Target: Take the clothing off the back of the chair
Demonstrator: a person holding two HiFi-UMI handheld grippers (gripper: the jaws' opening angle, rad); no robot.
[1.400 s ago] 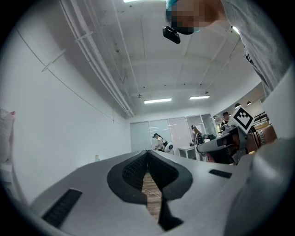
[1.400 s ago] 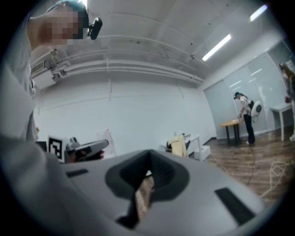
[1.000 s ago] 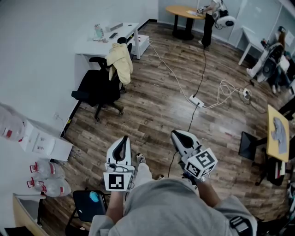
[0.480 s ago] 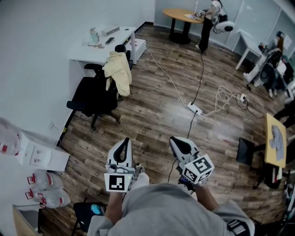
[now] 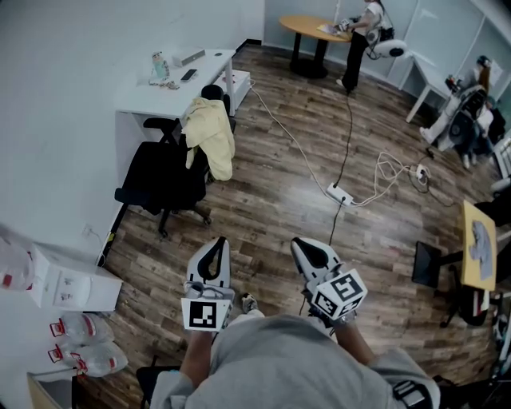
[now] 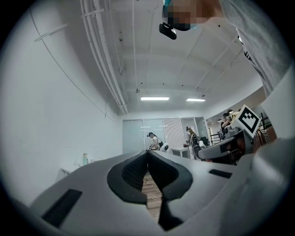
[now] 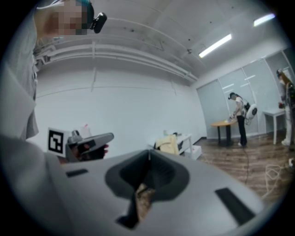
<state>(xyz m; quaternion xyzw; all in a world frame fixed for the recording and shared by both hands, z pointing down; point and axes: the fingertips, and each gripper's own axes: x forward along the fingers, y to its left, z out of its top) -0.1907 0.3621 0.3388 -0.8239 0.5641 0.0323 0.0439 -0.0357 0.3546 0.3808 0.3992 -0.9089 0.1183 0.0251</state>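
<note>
A pale yellow garment [image 5: 211,136] hangs over the back of a black office chair [image 5: 162,180] beside the white desk; the right gripper view shows the garment [image 7: 168,144] small and far ahead. Both grippers are held in front of the person's chest, well short of the chair. My left gripper [image 5: 216,242] is shut with nothing in it, and its jaws meet at the left gripper's tip [image 6: 147,152]. My right gripper [image 5: 300,244] is also shut and empty, with the jaws closed at the right gripper's tip [image 7: 149,152].
A white desk [image 5: 172,84] with small items stands behind the chair. A power strip with cables [image 5: 341,193] lies across the wooden floor. White boxes [image 5: 68,275] and bottle packs [image 5: 80,345] sit at the left wall. People stand by a round table [image 5: 318,24] far off.
The person has walked toward the chair: chair and garment sit lower and larger in the head view. Both grippers stay shut and keep their place before the body.
</note>
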